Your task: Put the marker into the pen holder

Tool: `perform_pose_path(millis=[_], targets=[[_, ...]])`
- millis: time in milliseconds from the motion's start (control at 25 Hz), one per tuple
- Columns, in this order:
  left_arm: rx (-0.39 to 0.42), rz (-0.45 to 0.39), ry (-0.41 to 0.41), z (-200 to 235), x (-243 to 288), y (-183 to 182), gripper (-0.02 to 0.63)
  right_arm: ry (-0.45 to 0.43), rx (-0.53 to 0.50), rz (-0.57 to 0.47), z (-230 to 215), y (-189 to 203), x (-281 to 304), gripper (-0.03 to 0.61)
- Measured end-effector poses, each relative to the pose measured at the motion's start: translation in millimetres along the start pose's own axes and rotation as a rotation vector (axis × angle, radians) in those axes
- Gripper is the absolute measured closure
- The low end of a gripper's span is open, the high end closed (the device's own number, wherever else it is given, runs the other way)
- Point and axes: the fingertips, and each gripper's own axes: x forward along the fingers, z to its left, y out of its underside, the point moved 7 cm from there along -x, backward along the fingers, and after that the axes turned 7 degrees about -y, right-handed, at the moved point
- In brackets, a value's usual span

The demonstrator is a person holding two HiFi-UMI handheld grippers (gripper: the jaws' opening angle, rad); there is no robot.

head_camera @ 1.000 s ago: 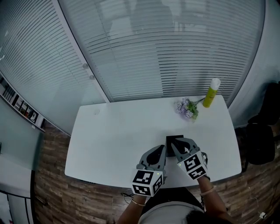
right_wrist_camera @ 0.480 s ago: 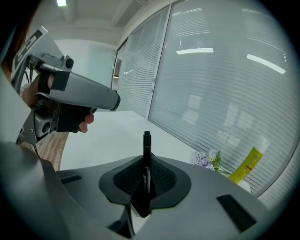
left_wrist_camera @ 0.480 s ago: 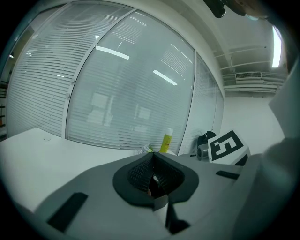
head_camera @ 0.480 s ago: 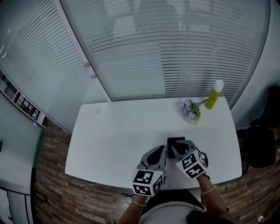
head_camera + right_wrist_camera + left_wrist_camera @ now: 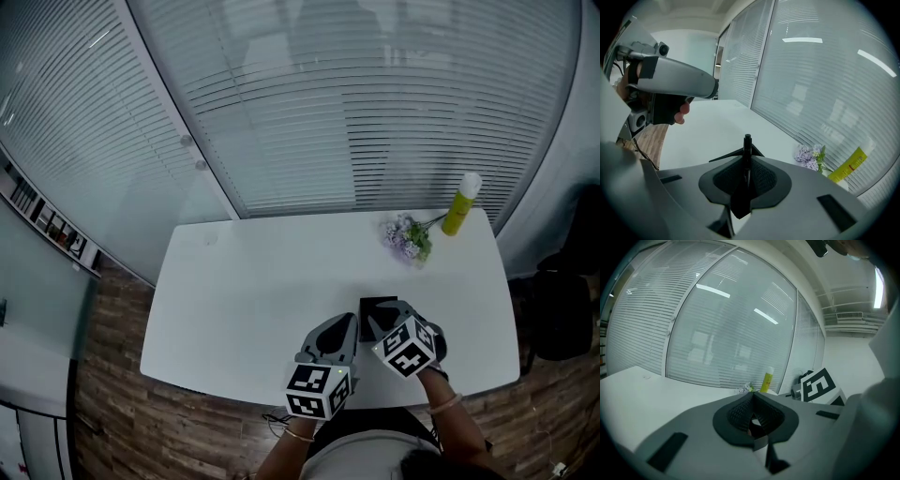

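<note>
Right gripper (image 5: 384,321) tips slightly toward 11 o'clock, jaws clamped on the marker (image 5: 747,151), seemingly nearing the holder (image 5: 376,305) for insertion. Left gripper (image 5: 338,330) sits at 6 o'clock, jaws together and empty.

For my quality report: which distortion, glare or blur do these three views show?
Head view: dim, the blind slats bow into curves. Left gripper view: fisheye with black corners, bright streaks reflected on the glass, the near left gripper soft. Right gripper view: same streaks, while the marker in the right gripper looks fairly sharp.
</note>
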Motion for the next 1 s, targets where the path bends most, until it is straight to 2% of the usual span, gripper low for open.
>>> perform_pose_path(millis=[240, 520, 1000], targets=[[-0.006, 0.005, -0.001, 3, 5, 0, 0.595, -0.019, -0.013, 0.049, -2, 0, 9, 0.494], [-0.01, 0.008, 0.002, 4, 7, 0, 0.595, -0.017, 0.002, 0.033, -3, 0, 9, 0.479], [0.013, -0.02, 0.011, 9, -5, -6, 0.595, 0.073, 0.087, -0.152, -2, -16, -24, 0.489]])
